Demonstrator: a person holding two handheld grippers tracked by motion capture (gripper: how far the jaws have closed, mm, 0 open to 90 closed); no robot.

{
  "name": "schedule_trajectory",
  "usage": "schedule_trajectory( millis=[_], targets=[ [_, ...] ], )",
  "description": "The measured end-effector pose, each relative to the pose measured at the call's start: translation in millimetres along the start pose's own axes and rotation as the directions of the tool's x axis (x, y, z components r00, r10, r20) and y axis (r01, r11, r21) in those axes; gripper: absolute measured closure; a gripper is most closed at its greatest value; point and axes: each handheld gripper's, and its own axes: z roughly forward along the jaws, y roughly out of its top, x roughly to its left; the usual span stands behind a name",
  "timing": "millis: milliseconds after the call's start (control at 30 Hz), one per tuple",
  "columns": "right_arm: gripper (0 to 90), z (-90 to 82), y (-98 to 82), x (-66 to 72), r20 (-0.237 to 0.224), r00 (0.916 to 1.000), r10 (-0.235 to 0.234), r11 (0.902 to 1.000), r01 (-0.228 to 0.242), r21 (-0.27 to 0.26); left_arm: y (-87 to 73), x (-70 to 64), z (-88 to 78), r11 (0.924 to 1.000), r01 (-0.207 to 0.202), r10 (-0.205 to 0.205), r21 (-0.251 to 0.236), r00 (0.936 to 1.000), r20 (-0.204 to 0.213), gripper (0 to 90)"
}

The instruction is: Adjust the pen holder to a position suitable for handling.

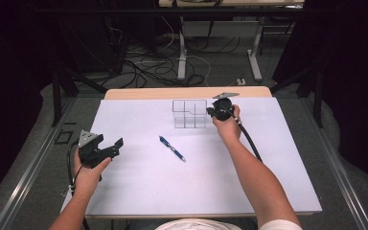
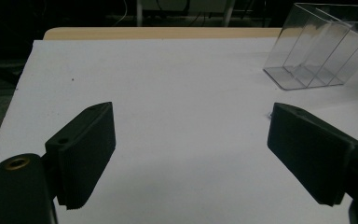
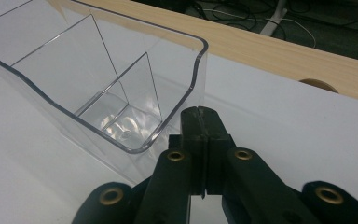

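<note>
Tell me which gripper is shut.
The right gripper, beside the clear organizer: its jaws meet. The left gripper stands wide open.

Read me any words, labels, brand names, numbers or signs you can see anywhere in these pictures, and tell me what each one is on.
No readable text anywhere.
Blue pen: any print on the barrel is too small to read.
Clear plastic organizer: no label or marking shows.
Left gripper and right gripper: plain black jaws, no lettering.
White table mat: blank.
</note>
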Motion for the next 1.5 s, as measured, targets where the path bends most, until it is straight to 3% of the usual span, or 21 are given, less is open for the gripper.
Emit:
schedule_trajectory(
  millis=[500, 967, 1133, 1500],
  targets=[
    [89.0, 3.1, 2.3, 6.8, -0.002, 1.0, -0.005, 1.0, 0.005, -0.004, 0.0, -0.1, -0.7, 1.0, -0.002, 0.002, 0.0, 1.0, 0.0, 15.2],
    [76.8, -14.1, 4.8, 5.7, -0.012, 0.9999, -0.002, 1.0, 0.002, -0.006, -0.6, -1.0, 0.9, 1.0, -0.009, 0.009, 0.0, 1.0, 0.001, 15.3],
    [70.5, -23.1, 3.9, 7.8, -0.024, 0.9994, -0.025, 0.9995, 0.024, -0.022, -1.1, -1.0, 2.5, 1.0, -0.006, 0.006, 0.005, 1.0, 0.0, 15.2],
    [59.6, -47.0, 4.0, 18.9, 0.016, 0.9934, -0.114, 0.9918, 0.114, -0.057, -1.6, -1.8, 2.0, 0.9999, -0.011, 0.011, 0.013, 0.9999, 0.004, 15.3]
  ],
)
